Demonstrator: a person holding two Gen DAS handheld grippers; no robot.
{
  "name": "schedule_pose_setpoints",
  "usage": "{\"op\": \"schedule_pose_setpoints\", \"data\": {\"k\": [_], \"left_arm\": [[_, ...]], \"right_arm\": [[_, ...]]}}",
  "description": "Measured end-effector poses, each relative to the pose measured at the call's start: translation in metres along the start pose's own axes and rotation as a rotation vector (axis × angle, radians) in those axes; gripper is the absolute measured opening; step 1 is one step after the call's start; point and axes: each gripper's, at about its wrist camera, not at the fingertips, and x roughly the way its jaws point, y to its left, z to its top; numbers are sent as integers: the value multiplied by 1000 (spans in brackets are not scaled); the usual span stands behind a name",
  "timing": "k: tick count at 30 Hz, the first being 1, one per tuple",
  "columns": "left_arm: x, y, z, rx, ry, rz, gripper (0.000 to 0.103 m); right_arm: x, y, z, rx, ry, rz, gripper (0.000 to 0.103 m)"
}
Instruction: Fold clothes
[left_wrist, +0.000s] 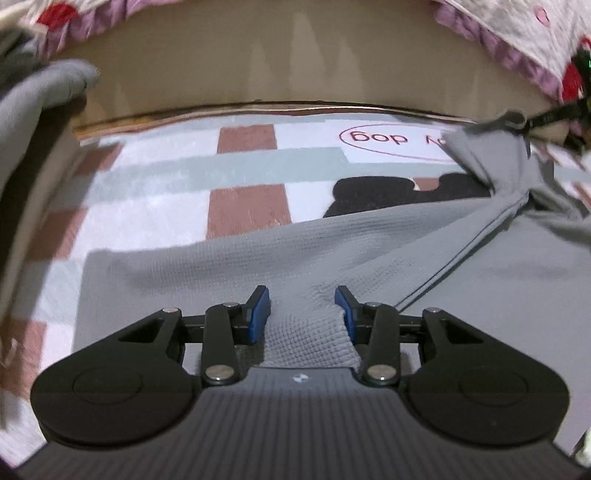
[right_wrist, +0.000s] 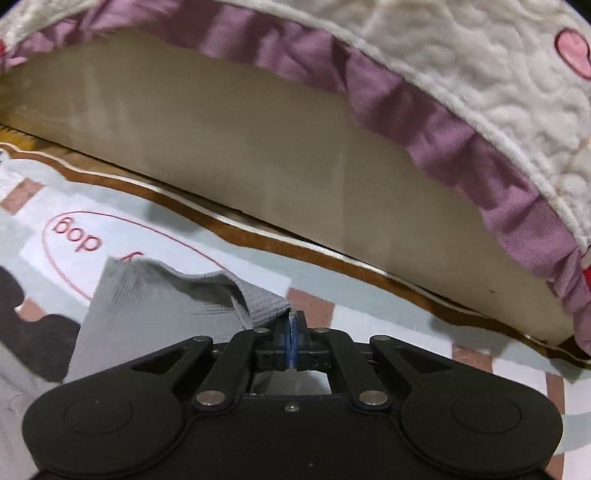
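Right gripper (right_wrist: 292, 334): pads pressed together on a corner of the grey garment (right_wrist: 155, 306), low centre of the right wrist view; cloth rises off the mat to the pinch. Left gripper (left_wrist: 301, 314): jaws parted, a ridge of the same garment (left_wrist: 332, 254) bunched between the blue pads (left_wrist: 258, 314); one pad touches cloth, the other looks clear, so not a grip, as far as I can judge

Garment spread over the lower half of the left wrist view. Waffle-knit, soft, limp, likely light; sags and creases readily. Best taken at corners or the stitched seam (left_wrist: 461, 251)

Beneath: plush checked mat (left_wrist: 155, 206), white, brown, pale green, printed "dog". Top of frame: beige bed side (right_wrist: 221, 122), quilted cover with purple ruffle (right_wrist: 443, 129)
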Motion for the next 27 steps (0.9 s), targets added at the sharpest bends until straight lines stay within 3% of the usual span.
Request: {"op": "schedule_pose_setpoints", "data": {"k": [2,7,9,12,13,14,18,24,27], "left_arm": [[0,1,0,-2,2,2,39],[-9,-1,4,28,1,55,40],[-19,1,8,26,-26,61,41],[-28,3,14,21,-46,42,41],[-30,3,15,24,-43,34,41],[-31,2,15,31,-37,26,42],[-35,-2,12,53,25,-23,49],[-36,-6,6,66,51,-8,49],[-35,-6,4,82,58,19,51]], "right_arm": [[9,2,-1,7,17,-31,1],[10,-6,-4,71,3,-216,4],[2,-20,-3,154,-24,-222,8],[-20,-38,-6,353,-26,-47,24],[-28,-39,-11,399,-22,19,42],[-37,-39,-20,425,-18,71,53],[-54,-36,-56,525,57,162,54],[-62,-26,-117,832,210,433,54],[-58,-13,-127,825,254,407,56]]}}
